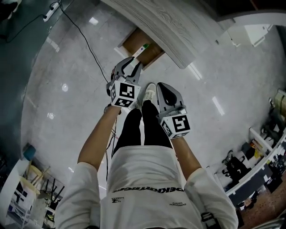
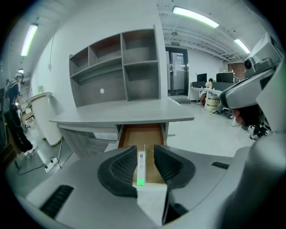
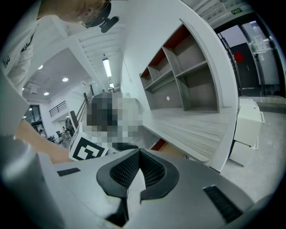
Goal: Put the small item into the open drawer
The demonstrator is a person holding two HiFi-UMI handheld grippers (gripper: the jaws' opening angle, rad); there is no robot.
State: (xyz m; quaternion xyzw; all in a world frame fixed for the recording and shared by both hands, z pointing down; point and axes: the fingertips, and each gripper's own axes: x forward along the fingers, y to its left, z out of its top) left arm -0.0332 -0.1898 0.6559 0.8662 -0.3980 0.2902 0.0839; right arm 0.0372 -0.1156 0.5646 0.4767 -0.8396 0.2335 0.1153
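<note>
A slim white box (image 2: 141, 163) with a green end stands on edge between the pads of my left gripper (image 2: 145, 150), which is shut on it. In the head view the box (image 1: 142, 49) sticks out past the left gripper (image 1: 133, 61) and lies over the open drawer (image 1: 133, 41). The drawer (image 2: 142, 133) has a brown wooden bottom and juts from under the grey desk (image 2: 125, 115), straight ahead of the left jaws. My right gripper (image 1: 160, 87) hangs beside the left one, shut with nothing in it (image 3: 139, 154).
Grey shelves (image 2: 116, 67) stand on the desk top (image 1: 156, 22). A white drawer cabinet (image 3: 248, 129) sits under the desk's right end. A power strip (image 1: 51, 10) and its black cable (image 1: 85, 42) lie on the floor at left. My shoe (image 1: 149, 94) shows between the grippers.
</note>
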